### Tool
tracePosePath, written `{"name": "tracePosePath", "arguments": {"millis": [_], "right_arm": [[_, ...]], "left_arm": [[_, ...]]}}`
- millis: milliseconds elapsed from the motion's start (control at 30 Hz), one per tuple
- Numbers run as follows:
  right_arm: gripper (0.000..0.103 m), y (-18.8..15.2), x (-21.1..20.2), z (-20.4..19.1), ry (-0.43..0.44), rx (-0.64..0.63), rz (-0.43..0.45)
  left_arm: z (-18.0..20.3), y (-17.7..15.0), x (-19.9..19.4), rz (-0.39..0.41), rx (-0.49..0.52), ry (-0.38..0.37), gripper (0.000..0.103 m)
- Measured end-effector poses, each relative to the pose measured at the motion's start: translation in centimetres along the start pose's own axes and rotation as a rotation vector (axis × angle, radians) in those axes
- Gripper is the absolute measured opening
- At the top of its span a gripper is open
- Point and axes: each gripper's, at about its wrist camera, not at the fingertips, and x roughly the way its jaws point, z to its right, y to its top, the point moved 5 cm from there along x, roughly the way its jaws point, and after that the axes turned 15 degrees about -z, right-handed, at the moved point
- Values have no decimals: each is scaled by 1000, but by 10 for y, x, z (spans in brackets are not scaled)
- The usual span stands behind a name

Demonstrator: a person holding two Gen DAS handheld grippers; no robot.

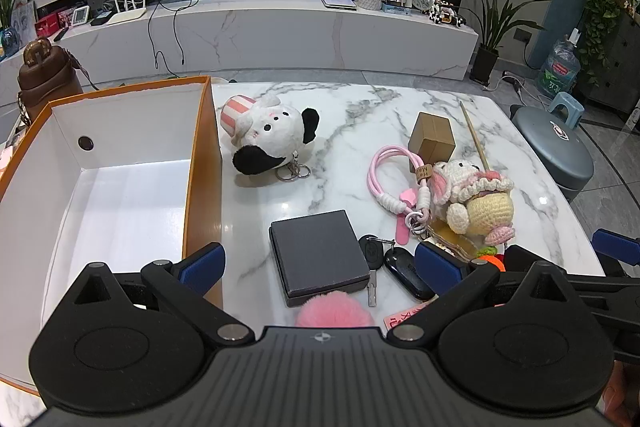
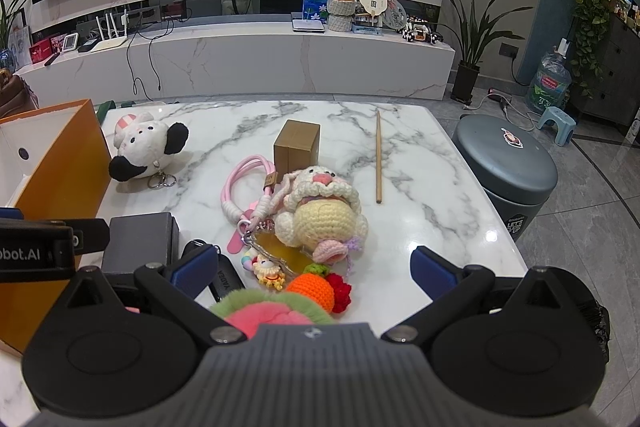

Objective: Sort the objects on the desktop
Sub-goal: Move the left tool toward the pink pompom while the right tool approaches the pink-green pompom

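1. Roughly: both grippers hover low over the near edge of the marble table (image 1: 352,131). Left gripper (image 1: 320,265) has its jaws spread wide, nothing between them but the dark grey flat box (image 1: 320,255) lying below. Right gripper (image 2: 314,273) is likewise spread wide and empty, above the keychain pile.
2. Orange box (image 1: 120,163) with white inside sits at the table's left edge, just beside the grey flat box.
3. Clutter: black-and-white plush dog (image 1: 272,135) with a key ring lies near the orange box wall; small brown cardboard box (image 2: 297,147) stands behind the crochet bunny (image 2: 320,211); wooden stick (image 2: 378,155) lies apart to the right; pink cord loop (image 2: 244,183) touches the bunny.
4. Car key (image 1: 370,259) and black key fob (image 1: 408,275) lie just right of the grey box, partly under the left gripper's right finger.
5. Hidden or cut off: pink pom-pom (image 1: 335,309) half behind the gripper body (green fringe shows in the right wrist view); crochet carrot (image 2: 312,291) and small charm figure (image 2: 266,269) crowd together, details hard to read.
6. Grey round stool (image 2: 506,163) stands off the table's right side.
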Motion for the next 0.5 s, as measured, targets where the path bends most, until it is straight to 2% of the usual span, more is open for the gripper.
{"name": "tracePosePath", "arguments": {"millis": [400, 500], "right_arm": [[102, -6, 8, 3, 31, -44, -12], [102, -8, 13, -1, 56, -95, -19]], "left_arm": [[-3, -4, 3, -24, -11, -24, 103], [-1, -5, 5, -27, -4, -19, 103]]}}
